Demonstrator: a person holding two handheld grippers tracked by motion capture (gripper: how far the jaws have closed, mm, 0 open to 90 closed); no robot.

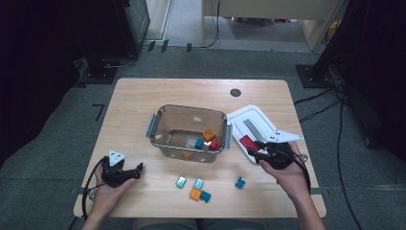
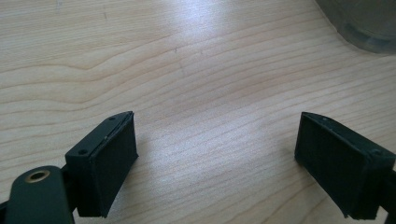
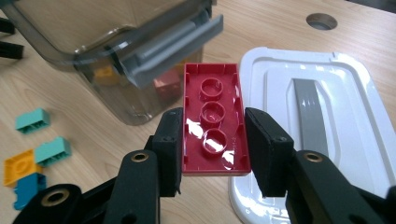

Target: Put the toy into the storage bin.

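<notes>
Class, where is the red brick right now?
The red brick is clamped between the right gripper's jaws, held above the white lid, just right of the clear bin in the high view.

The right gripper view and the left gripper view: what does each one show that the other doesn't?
Right gripper view: a claw shut on a red brick, underside up, a white lid and loose teal and orange bricks. Left gripper view: an open claw with nothing between its black pads, over bare wood. Shared: the wooden table and the clear bin.
</notes>
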